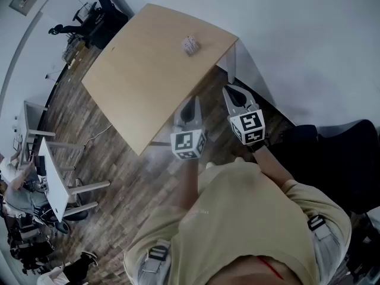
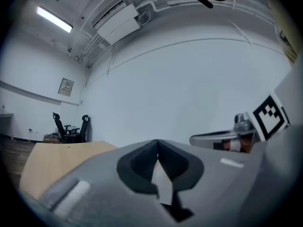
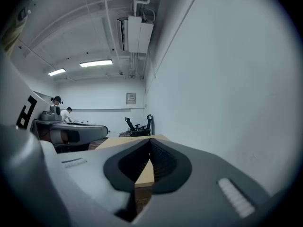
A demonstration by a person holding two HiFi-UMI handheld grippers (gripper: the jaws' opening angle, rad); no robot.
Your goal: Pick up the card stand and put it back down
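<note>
Both hand-held grippers are hovering side by side just off the near edge of the table, pointing roughly level across it. In its own view the left gripper (image 1: 192, 103) is showing its jaws pressed together at the tips with nothing between them. The right gripper (image 1: 234, 94) is likewise showing its jaws meeting at the tips and carrying nothing. Each is appearing at the edge of the other's view.

A plain white wall (image 1: 309, 40) is filling the right side of the head view, and a dark wood-plank floor (image 1: 119, 177) is spreading out to the left. The light wooden table (image 1: 148, 70) is standing with its far edge toward the wall. At the bottom of the head view, the person's beige shirt (image 1: 237, 218) is taking up the foreground, with both arms reaching forward to the grippers. White desks (image 1: 53, 177) are standing at the left edge, with people beside them. Black office chairs (image 1: 98, 10) are standing beyond the table's far left corner. A marker cube (image 1: 189, 144) is riding on the left gripper, and another is riding on the right.

The card stand (image 1: 190, 45) is sitting on the tabletop near the far right corner, well apart from both grippers. It is showing only as a small pale shape, too small to make out in detail.
</note>
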